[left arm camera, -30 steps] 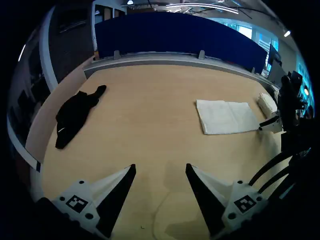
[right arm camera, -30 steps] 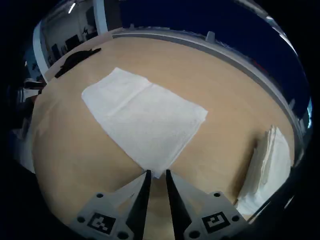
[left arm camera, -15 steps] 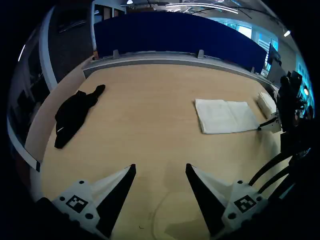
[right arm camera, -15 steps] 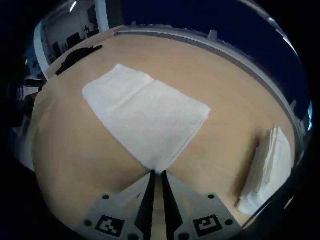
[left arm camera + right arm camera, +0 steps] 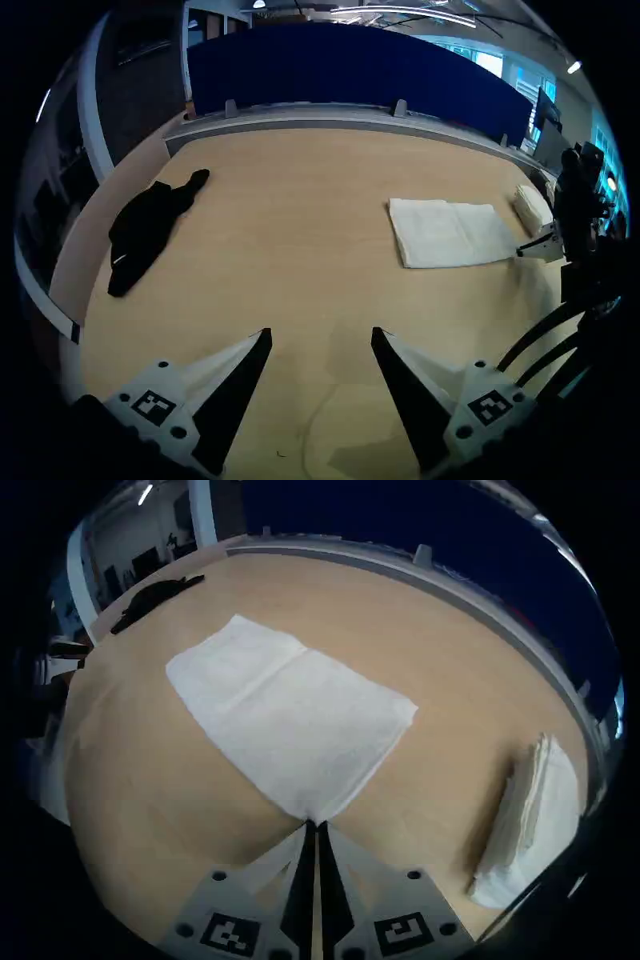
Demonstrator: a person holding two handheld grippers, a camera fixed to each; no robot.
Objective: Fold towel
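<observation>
While you are holding the left gripper (image 5: 320,330) low over the near side of the wooden table (image 5: 304,184), its two fingers are standing spread wide, with nothing but bare tabletop between them. You are pointing it across the table. In the left gripper view the towel (image 5: 450,233) is lying flat toward the right side, well apart from those fingers. It is white and roughly rectangular, and it is showing a fold line across it. In that same view you are holding the right gripper (image 5: 542,247) at the towel's far-right corner.

In the right gripper view, you are holding the right gripper (image 5: 314,826) with its fingers drawn almost together. A thin sliver of table is showing between them lower down, and their tips are pinching the nearest corner of the towel (image 5: 288,712). From that corner the towel is spreading away flat on the tabletop, with one end lying as a slightly raised, doubled panel.

A stack of folded white cloths (image 5: 532,812) is sitting to the right of the towel near the table's edge, apart from it. A black cloth (image 5: 148,228) is lying crumpled on the left part of the table, well apart from the towel. A blue partition (image 5: 352,68) is running along the far edge of the table.
</observation>
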